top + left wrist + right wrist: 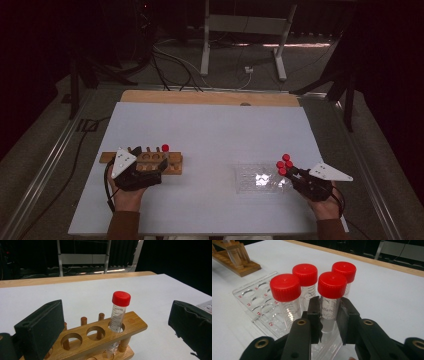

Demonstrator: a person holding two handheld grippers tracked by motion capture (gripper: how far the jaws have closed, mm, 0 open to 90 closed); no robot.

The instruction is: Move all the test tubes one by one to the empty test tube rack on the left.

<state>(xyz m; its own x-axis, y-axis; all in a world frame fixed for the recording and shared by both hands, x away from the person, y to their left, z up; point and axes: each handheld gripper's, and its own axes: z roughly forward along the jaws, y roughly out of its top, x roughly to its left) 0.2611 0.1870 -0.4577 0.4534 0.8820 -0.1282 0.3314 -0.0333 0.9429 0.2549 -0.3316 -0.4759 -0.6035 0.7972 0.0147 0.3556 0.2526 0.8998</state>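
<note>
My right gripper (329, 312) is shut on a clear tube with a red cap (332, 286), its pads pressing the tube's body just under the cap. This tube stands with three other red-capped tubes (285, 288) in a clear plastic rack (254, 300). In the high view the right gripper (293, 171) is at the rack's right end (250, 177). My left gripper (117, 315) is open, its jaws wide on either side of a wooden rack (130, 325) without touching it. One red-capped tube (118, 312) stands in that rack's end hole. The left gripper (149, 158) sits at the table's left.
The white table top (210, 130) has a wooden strip along its far edge (210, 97). Beyond it are a desk frame (245, 30) and cables on the floor. The wooden rack (172, 165) has several empty holes, as does the clear rack.
</note>
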